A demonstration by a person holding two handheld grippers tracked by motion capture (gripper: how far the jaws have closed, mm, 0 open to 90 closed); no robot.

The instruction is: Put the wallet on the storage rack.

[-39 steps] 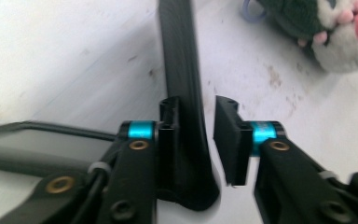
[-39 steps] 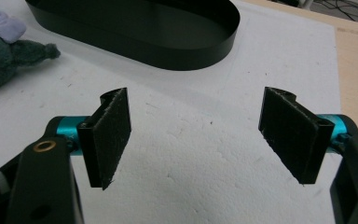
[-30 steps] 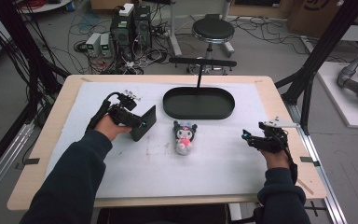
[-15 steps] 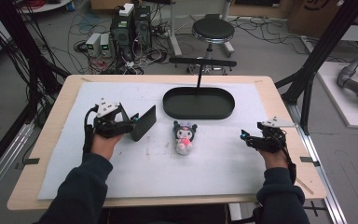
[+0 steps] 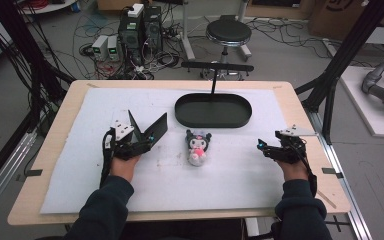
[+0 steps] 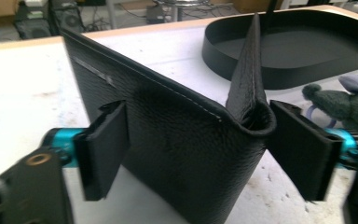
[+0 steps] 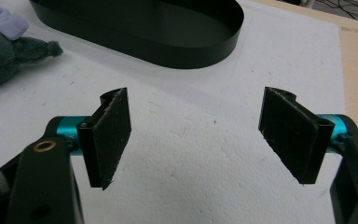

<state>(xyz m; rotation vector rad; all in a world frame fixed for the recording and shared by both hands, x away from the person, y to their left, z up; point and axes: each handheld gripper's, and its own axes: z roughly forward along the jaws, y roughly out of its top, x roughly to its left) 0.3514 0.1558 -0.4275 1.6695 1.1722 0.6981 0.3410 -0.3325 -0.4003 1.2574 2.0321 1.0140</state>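
We see the left gripper (image 6: 205, 154) with 2 jaws spread around an open black leather wallet (image 6: 177, 140), right gripper (image 7: 205, 140) spread and empty, plush toy (image 5: 198, 146) between them, black oval tray (image 5: 213, 110) beyond.

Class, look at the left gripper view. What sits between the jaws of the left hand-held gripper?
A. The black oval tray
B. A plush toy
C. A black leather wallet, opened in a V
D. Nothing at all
C: the left hand-held gripper has a black leather wallet, folded open in a V, standing between its jaws; the plush toy and oval tray lie apart on the table.
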